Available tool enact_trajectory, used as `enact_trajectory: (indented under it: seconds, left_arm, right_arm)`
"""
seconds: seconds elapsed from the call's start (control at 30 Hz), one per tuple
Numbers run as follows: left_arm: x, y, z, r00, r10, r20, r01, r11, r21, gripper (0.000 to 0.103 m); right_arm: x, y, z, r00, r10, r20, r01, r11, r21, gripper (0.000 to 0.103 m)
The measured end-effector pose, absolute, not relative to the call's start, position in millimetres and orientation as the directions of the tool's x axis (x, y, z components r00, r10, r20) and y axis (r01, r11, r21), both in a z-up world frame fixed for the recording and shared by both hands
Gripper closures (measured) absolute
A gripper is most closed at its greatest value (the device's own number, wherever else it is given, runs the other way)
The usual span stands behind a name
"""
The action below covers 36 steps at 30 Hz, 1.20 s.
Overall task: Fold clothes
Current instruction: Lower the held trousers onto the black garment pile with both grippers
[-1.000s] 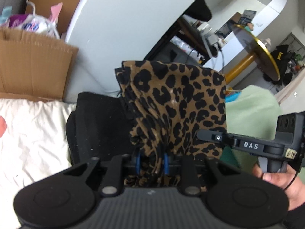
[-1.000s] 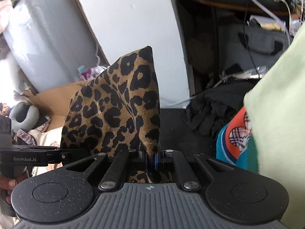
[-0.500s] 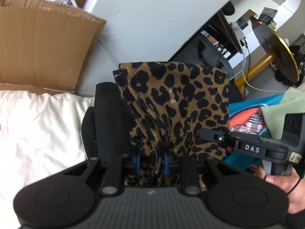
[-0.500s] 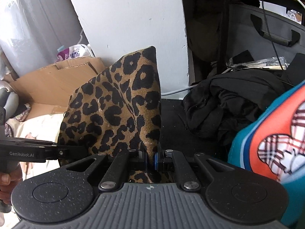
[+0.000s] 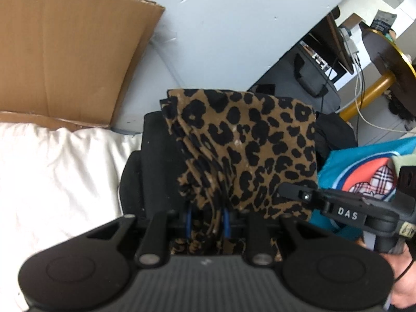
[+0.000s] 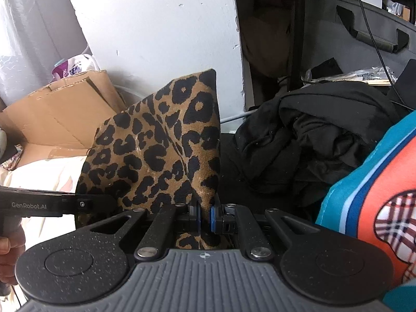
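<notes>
A folded leopard-print garment (image 5: 249, 150) stands up between both grippers, held above a black surface (image 5: 153, 171). My left gripper (image 5: 207, 218) is shut on its lower left part, bunched between the blue pads. My right gripper (image 6: 205, 215) is shut on its other lower corner; the cloth (image 6: 161, 150) rises ahead of it. Each gripper shows in the other's view: the right one (image 5: 338, 208), the left one (image 6: 52, 204).
A white sheet (image 5: 52, 176) lies to the left, with a cardboard box (image 5: 65, 46) behind it against a pale wall. A crumpled black garment (image 6: 312, 140) and a teal and orange garment (image 6: 377, 195) lie to the right. A yellow-legged table (image 5: 384, 59) stands further off.
Both grippers have dropped lower and tilted down with the leopard garment still held. The pale green cloth at the right has left the view, and the black pile now shows fully.
</notes>
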<state>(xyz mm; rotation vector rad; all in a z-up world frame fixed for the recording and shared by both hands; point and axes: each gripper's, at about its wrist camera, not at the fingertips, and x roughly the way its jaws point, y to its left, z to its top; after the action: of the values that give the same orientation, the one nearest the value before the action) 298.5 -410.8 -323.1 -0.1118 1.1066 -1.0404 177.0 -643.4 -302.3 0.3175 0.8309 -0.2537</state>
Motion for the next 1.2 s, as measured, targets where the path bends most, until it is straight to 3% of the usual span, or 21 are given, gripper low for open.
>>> enact_trajectory:
  seconds: [0.83,0.9,0.97,1.0,1.03,1.2]
  left_arm:
    - [334.7,-427.5,-359.1,0.061,-0.708,-0.703,0.581,0.598,-0.552,0.080]
    - [333.8,-428.8,-360.4,0.068,-0.699,-0.712,0.579,0.609,-0.542,0.076]
    - [332.8,-431.2,-359.0,0.088,-0.666,-0.741,0.578,0.640,-0.506,0.053]
    - [332.3,-432.0,-356.8,0.100,-0.642,-0.760,0.578,0.659,-0.481,0.049]
    - [331.6,-432.4,-353.9,0.111,-0.622,-0.775,0.579,0.674,-0.458,0.049]
    - [325.3,-429.7,-327.8,0.172,-0.581,-0.795,0.634,0.683,-0.362,0.051]
  right_arm:
    - [213.5,-670.4,-353.9,0.617,-0.118,-0.778,0.373,0.914,0.158,0.098]
    - [214.8,-669.8,-359.2,0.612,-0.126,-0.781,0.372,0.917,0.143,0.098]
    - [214.9,-670.4,-364.5,0.602,-0.135,-0.787,0.376,0.917,0.130,0.096]
    - [215.1,-670.0,-365.6,0.597,-0.146,-0.789,0.384,0.915,0.121,0.093]
    - [214.3,-669.7,-364.7,0.594,-0.162,-0.788,0.393,0.913,0.109,0.086]
    - [202.9,-666.8,-353.3,0.608,-0.223,-0.762,0.398,0.916,0.049,0.083]
